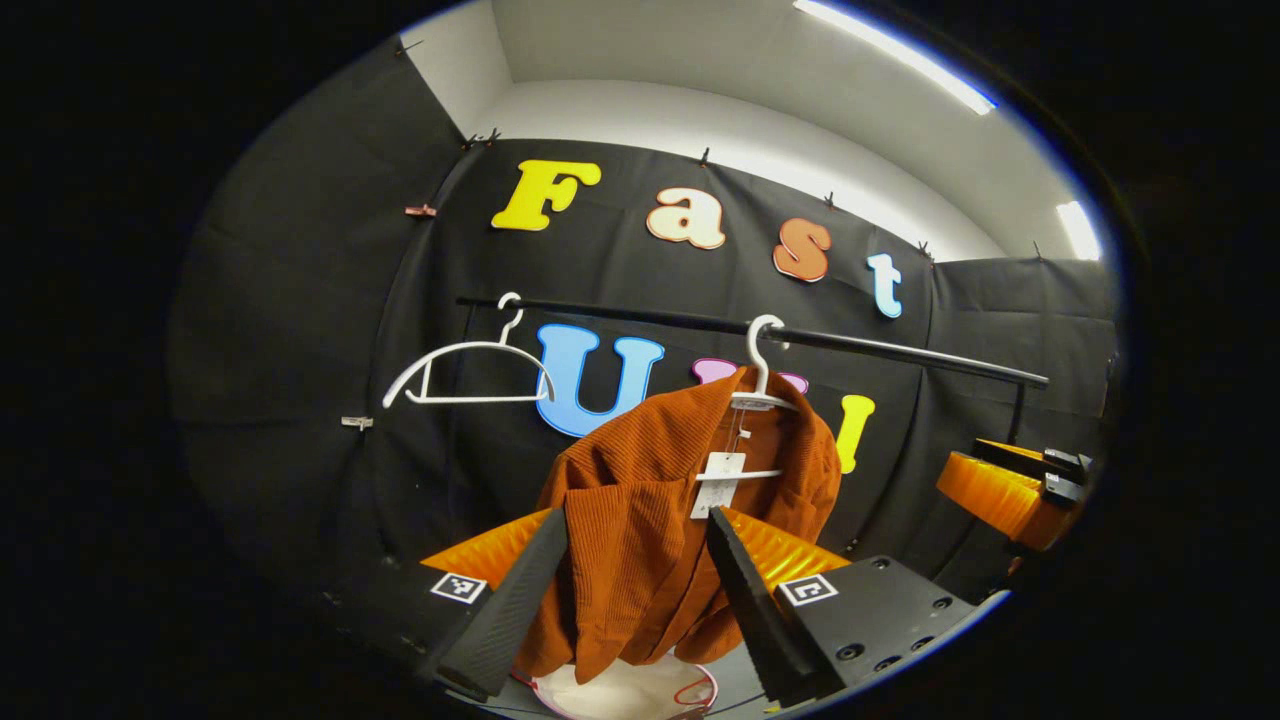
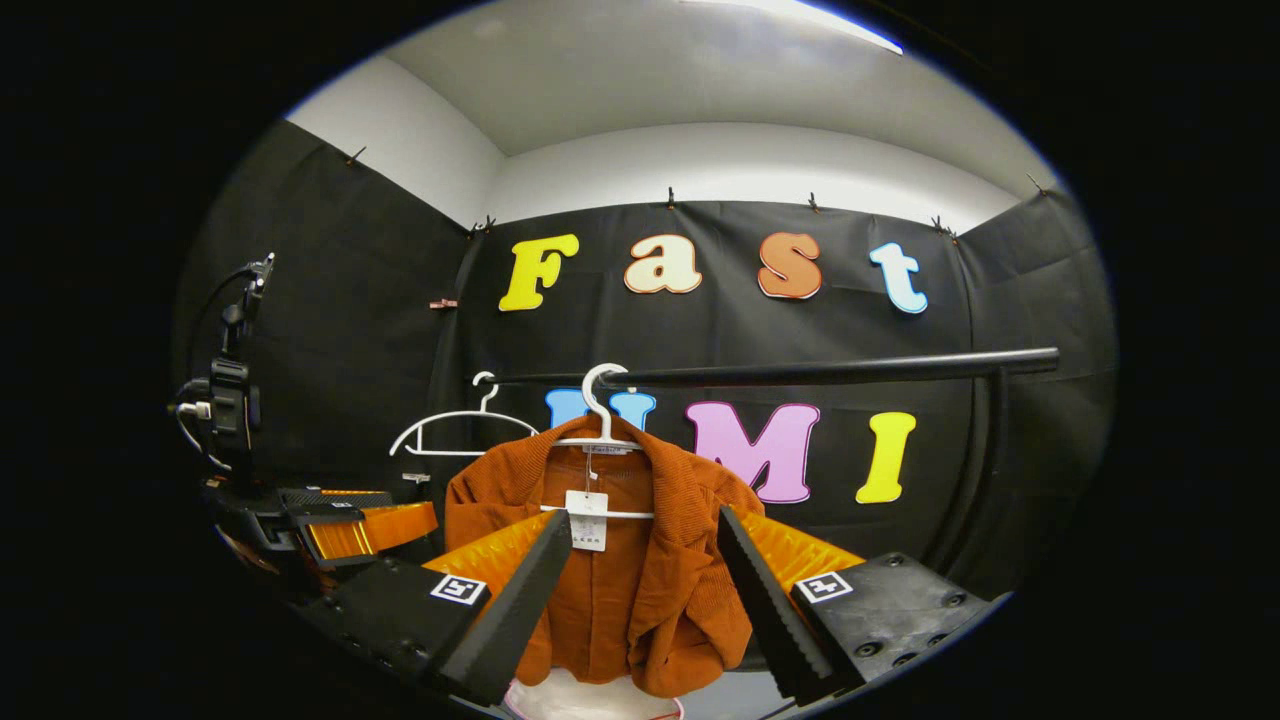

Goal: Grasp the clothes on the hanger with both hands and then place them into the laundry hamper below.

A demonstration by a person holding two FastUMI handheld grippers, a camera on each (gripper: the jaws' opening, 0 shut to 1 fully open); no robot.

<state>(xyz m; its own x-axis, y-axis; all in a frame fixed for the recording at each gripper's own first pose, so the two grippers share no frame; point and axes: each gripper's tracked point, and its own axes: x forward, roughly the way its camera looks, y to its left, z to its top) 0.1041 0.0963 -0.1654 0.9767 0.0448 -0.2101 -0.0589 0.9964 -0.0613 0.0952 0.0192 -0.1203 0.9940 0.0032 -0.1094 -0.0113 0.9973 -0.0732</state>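
A rust-orange ribbed jacket (image 1: 640, 540) (image 2: 620, 580) with a white tag hangs on a white hanger (image 1: 762, 380) (image 2: 602, 420) from a black rail (image 1: 880, 350) (image 2: 820, 371). My left gripper (image 1: 635, 560) is open, its fingers on either side of the jacket's front, apart from the cloth. My right gripper (image 2: 645, 560) is open too, its fingers framing the jacket's lower half. Below the jacket shows a white hamper rim (image 1: 625, 695) (image 2: 590, 700). The right gripper (image 1: 1020, 480) appears at the right edge of the left gripper view; the left gripper (image 2: 340, 525) appears at the left of the right gripper view.
An empty white hanger (image 1: 465, 375) (image 2: 455, 430) hangs on the rail left of the jacket. The rail's upright post (image 2: 985, 470) stands at the right. A camera rig with cables (image 2: 225, 400) stands at the left wall.
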